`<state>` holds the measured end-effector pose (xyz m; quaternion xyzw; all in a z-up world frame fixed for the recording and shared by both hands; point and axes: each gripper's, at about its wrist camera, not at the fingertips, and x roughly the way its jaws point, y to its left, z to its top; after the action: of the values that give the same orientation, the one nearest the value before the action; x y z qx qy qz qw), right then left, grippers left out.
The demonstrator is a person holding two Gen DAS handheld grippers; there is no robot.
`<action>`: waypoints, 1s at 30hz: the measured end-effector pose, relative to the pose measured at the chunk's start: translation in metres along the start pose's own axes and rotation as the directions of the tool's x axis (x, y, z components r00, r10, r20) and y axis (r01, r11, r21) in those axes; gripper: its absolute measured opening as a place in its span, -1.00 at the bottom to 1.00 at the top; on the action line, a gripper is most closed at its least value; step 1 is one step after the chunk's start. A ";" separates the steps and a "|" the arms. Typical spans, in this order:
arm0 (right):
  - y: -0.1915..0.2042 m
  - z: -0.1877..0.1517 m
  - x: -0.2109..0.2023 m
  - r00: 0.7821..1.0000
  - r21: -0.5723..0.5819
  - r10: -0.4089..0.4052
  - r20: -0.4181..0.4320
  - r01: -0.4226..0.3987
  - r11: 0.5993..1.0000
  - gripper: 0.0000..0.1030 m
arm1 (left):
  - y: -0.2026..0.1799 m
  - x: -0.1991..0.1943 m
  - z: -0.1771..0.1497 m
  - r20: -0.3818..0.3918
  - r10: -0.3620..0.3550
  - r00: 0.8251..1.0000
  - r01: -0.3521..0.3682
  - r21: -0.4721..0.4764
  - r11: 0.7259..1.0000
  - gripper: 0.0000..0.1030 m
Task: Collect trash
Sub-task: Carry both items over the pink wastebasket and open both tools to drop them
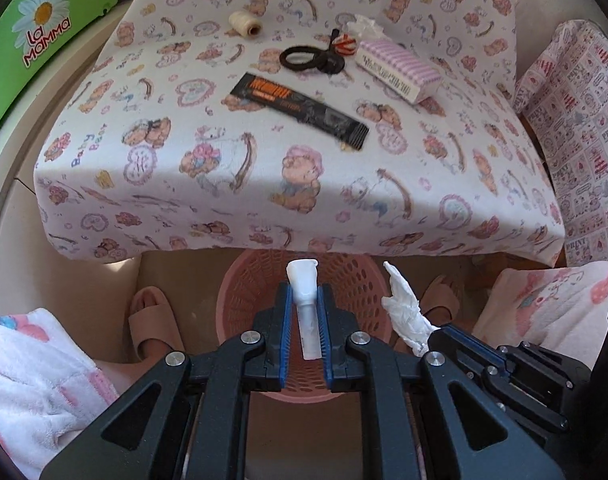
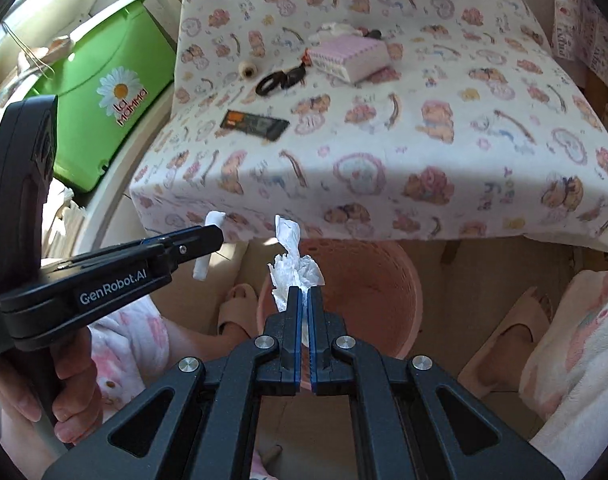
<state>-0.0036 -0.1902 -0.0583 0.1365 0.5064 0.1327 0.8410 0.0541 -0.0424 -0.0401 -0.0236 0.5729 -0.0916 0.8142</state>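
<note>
Status: mid-task. Both claws are loaded and held over the pink bin [image 1: 263, 280], which stands on the floor just below the front edge of the tabletop [image 1: 183, 184]. Nothing is released yet.

Left claw [image 1: 307, 312]: clenched on a white tube [image 1: 304, 284], gripped along its length, the flared end sticking out past the fingertips, directly above the bin mouth.

Right claw [image 2: 304, 300]: clenched on a crumpled tissue [image 2: 293, 264], the wad standing up out of the tips, above the near rim of the bin.

Bin contents: none that I can make out; the claws block much of the interior.

Outstanding on the tabletop, by my judgement of what counts as trash:
- one black wrapper [image 1: 299, 110], flat, near the middle;
- one further white tissue wad [image 1: 364, 26] at the far side, just behind the striped box [image 1: 396, 70].

Other items, probably not trash:
- one thread spool [image 1: 245, 24];
- black hair ties [image 1: 312, 58], at least two, bunched and touching, one with an orange-and-white ornament;
- one striped box.

Count in hand: two pieces, one per claw. Count left: likely two. The drop into the bin is the step due; the wrapper and far tissue follow.
</note>
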 end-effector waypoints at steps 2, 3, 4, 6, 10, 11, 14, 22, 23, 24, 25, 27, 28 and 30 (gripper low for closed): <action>-0.005 -0.002 0.018 0.999 0.005 -0.035 -0.026 0.035 0.999 -0.94 | 0.005 0.012 -0.004 -0.018 0.010 1.000 -0.010 -0.016 1.000 -0.77; -0.009 -0.003 0.028 0.998 0.023 -0.043 -0.041 0.044 0.999 -0.94 | 0.009 0.019 -0.007 -0.029 0.018 0.999 -0.018 -0.025 1.000 -0.77; -0.013 -0.003 0.040 0.997 0.039 -0.047 -0.067 0.050 0.998 -0.94 | 0.011 0.026 -0.008 -0.042 0.026 0.999 -0.027 -0.031 0.999 -0.77; -0.022 -0.004 0.061 0.992 0.071 -0.060 -0.110 0.069 0.995 -0.94 | 0.016 0.040 -0.011 -0.074 0.035 0.997 -0.039 -0.048 0.998 -0.77; -0.033 -0.005 0.096 0.981 0.098 -0.086 -0.174 0.104 0.990 -0.94 | 0.024 0.068 -0.021 -0.145 0.031 0.989 -0.044 -0.089 0.995 -0.77; -0.037 -0.006 0.103 0.978 0.100 -0.097 -0.186 0.117 0.988 -0.94 | 0.026 0.073 -0.024 -0.157 0.033 0.987 -0.048 -0.092 0.995 -0.77; -0.045 -0.010 0.120 0.967 0.107 -0.175 -0.186 0.197 0.974 -0.94 | 0.027 0.090 -0.033 -0.189 0.047 0.981 -0.060 -0.065 0.996 -0.77; -0.058 -0.020 0.150 0.958 0.150 -0.131 -0.253 0.173 0.974 -0.93 | 0.041 0.124 -0.037 -0.258 0.050 0.965 -0.072 -0.078 0.994 -0.75; -0.061 -0.021 0.151 0.959 0.163 -0.126 -0.255 0.171 0.972 -0.93 | 0.041 0.128 -0.037 -0.271 0.071 0.960 -0.095 -0.076 0.993 -0.64; -0.064 -0.021 0.152 0.959 0.179 -0.119 -0.256 0.168 0.969 -0.90 | 0.042 0.131 -0.039 -0.283 0.079 0.956 -0.105 -0.077 0.991 -0.58; -0.066 -0.021 0.152 0.959 0.197 -0.115 -0.258 0.168 0.966 -0.81 | 0.042 0.130 -0.040 -0.289 0.077 0.954 -0.105 -0.080 0.991 -0.55; -0.073 -0.023 0.153 0.958 0.228 -0.111 -0.263 0.174 0.958 -0.50 | 0.042 0.132 -0.043 -0.292 0.094 0.952 -0.119 -0.069 0.990 -0.52; -0.074 -0.024 0.153 0.958 0.236 -0.115 -0.263 0.180 0.955 -0.31 | 0.041 0.132 -0.044 -0.289 0.105 0.952 -0.126 -0.057 0.990 -0.47; -0.077 -0.027 0.154 0.958 0.239 -0.127 -0.256 0.190 0.952 -0.15 | 0.038 0.131 -0.044 -0.274 0.125 0.954 -0.141 -0.038 0.989 -0.30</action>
<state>0.0484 -0.2031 -0.2243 0.1879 0.6259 0.0116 0.7569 0.0601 -0.0247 -0.1820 0.0046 0.6813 -0.0225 0.7317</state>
